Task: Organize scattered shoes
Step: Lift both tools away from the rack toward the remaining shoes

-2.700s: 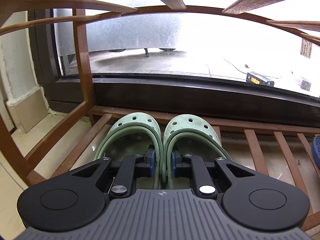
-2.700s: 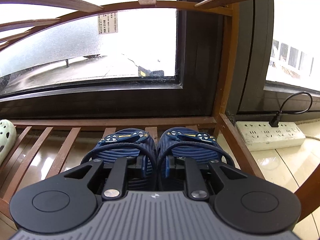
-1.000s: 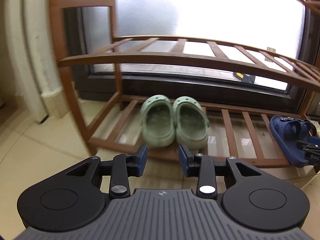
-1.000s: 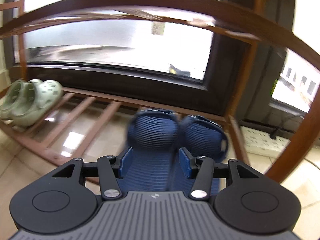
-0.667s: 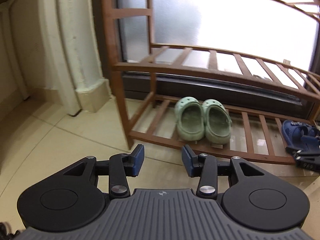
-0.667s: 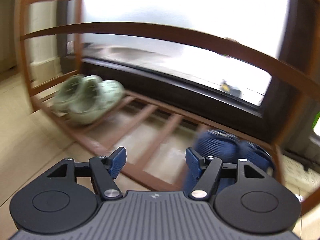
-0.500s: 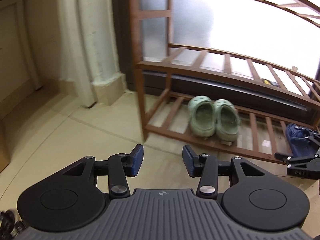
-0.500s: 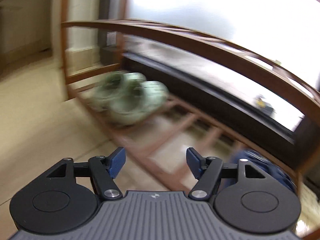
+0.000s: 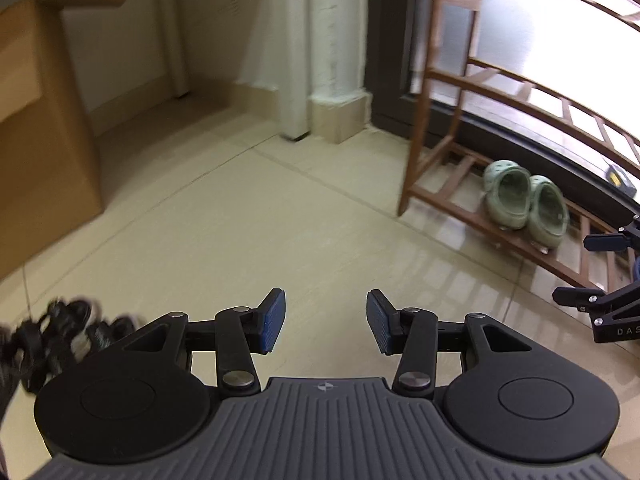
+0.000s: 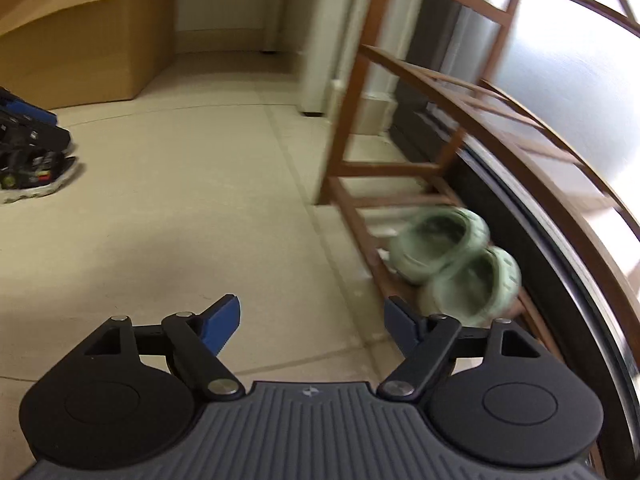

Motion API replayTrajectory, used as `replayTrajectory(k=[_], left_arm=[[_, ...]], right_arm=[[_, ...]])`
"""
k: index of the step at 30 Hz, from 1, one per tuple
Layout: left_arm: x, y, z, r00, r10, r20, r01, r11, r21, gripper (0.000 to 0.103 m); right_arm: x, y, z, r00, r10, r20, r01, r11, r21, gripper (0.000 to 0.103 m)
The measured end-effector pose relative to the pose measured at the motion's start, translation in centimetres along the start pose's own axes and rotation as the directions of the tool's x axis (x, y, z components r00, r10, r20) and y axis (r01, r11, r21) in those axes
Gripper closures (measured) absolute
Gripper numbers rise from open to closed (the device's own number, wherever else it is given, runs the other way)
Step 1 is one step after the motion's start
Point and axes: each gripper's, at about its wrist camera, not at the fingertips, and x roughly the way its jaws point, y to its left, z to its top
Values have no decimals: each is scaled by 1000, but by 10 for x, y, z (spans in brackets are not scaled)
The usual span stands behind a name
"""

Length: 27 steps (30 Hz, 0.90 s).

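Note:
A pair of green clogs (image 9: 524, 204) (image 10: 456, 264) stands side by side on the bottom shelf of a brown wooden rack (image 9: 424, 196) (image 10: 344, 152). A pair of black sandals (image 9: 60, 332) (image 10: 32, 176) lies on the floor far to the left, blurred. My left gripper (image 9: 325, 322) is open over bare tile with nothing between its fingers. My right gripper (image 10: 312, 320) hangs near the rack's front edge; its jaws are opening and hold nothing. It also shows at the right edge of the left wrist view, right gripper (image 9: 588, 270).
A tan wooden cabinet (image 9: 40, 120) (image 10: 80, 40) stands at the left, behind the black sandals. A white pillar (image 9: 320, 40) rises beside the rack's left post. Beige floor tiles (image 9: 240, 220) stretch between the rack and the cabinet.
Both grippers backed away from the rack and swung left, their jaws spreading wider. The clogs stayed on the bottom shelf. The blue sandals left both views and the black sandals came in.

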Motion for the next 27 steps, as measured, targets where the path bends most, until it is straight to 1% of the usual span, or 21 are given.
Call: replayTrajectory(k=[5,9,11,14,17,19,24,25,27], left_arm=[[-14,17,-16,999,46,-4,-46,998,-34,50],[-25,33,-27,998,60,-26,-62,996,-58,48],[-33,44,-35,996,85,-38,-87,994,-70,48],[-42,58,-44,992,112,-49,-116,989,-86,47],[-52,78,-52,989,138,-54,-143,982,-125,45],[-60,89,-57,984,167,-57,-173,975,-136,44],[-78,119,-69,974,215,-67,-223,962,-157,44],[-84,130,-74,968,239,-70,-248,956,-159,44],[-93,144,-80,961,267,-75,-276,948,-157,44]], right_arm=[[11,16,21,994,105,-39,-106,994,-13,16],[15,30,33,981,178,-71,-179,984,-5,15],[18,37,40,976,204,-82,-205,979,-4,15],[21,46,47,969,229,-94,-231,973,-8,15],[24,55,52,963,247,-109,-250,968,-15,15],[26,60,54,959,257,-119,-261,965,-21,14],[27,72,54,952,272,-141,-279,960,-30,13],[27,74,53,950,276,-146,-283,959,-31,13],[28,77,52,948,278,-153,-286,958,-31,13]])
